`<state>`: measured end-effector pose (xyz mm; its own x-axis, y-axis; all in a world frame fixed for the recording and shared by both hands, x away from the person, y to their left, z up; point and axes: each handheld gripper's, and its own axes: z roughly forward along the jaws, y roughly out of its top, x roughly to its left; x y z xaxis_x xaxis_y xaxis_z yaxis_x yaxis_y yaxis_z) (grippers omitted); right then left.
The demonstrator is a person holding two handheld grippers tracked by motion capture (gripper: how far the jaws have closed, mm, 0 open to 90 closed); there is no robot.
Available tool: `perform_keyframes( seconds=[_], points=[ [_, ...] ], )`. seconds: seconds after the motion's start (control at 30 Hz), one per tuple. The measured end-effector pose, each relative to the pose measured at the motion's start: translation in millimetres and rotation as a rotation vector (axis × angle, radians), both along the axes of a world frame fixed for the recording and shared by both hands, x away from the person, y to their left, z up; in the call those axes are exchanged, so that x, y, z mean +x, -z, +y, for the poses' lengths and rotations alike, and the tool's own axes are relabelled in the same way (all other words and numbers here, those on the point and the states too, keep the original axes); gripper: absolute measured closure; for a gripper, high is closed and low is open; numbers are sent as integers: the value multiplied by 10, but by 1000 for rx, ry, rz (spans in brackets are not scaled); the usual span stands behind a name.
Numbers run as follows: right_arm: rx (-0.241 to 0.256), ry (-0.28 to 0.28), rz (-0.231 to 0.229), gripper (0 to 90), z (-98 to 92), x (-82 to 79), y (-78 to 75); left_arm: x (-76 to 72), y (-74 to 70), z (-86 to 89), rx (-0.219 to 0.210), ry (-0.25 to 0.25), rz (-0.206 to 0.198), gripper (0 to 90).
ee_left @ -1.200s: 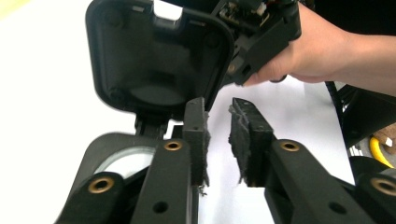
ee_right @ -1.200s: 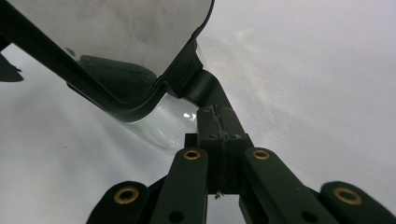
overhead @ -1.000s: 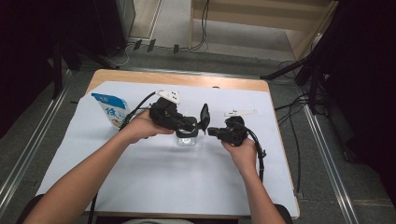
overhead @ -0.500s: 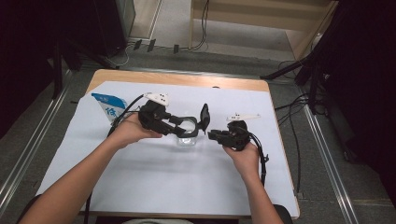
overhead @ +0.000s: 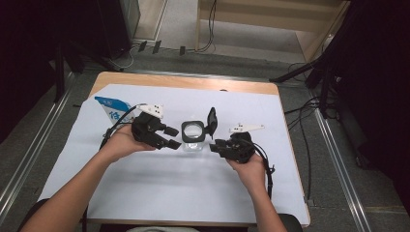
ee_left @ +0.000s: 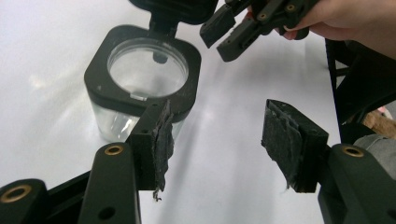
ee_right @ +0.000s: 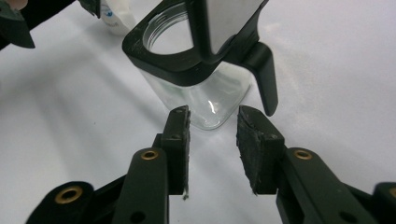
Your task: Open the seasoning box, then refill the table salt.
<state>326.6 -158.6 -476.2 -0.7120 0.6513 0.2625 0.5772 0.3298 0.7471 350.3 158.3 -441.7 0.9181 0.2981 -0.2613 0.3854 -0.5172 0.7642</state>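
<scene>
We see the clear jar [overhead: 193, 136], lid flipped up, standing between our left gripper [overhead: 170, 137] and right gripper [overhead: 215, 146], both released and grasping nothing.

a jar [overhead: 193, 136] stands on a sheet [overhead: 164, 188] near the middle of the table [overhead: 183, 81], its hinged lid [overhead: 211, 119] raised at the jar's right rear edge. the left gripper [overhead: 171, 137] sits just left of the jar, jaws apart and pointing toward it; the right gripper [overhead: 216, 145] sits just to the jar's right and slightly nearer the person, jaws apart, holding nothing. a packet [overhead: 110, 110] lies behind the left gripper, toward the sheet's far left.
</scene>
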Motion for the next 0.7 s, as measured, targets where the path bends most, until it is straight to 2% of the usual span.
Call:
perform_keyframes(
  seconds=[0.03, 0.2, 0.33, 0.43, 0.7],
  points=[
    [-5, -6, -13, 640, 5, -9, 11, -5, 6, 17, 2, -2, 6, 444],
    [-15, -11, -1, 635, 39, -8, 54, -22, 15, 123, -8, -27, 3, 451],
    [-15, -10, 0, 624, 40, 2, 56, -22, 20, 183, 12, -39, 7, 450],
    [-23, -13, 2, 614, 33, 6, 55, -18, 27, 245, 4, -45, 12, 466],
    [-7, -6, 10, 607, -24, 42, 26, -38, 13, 481, 5, -96, 11, 468]
  ],
)
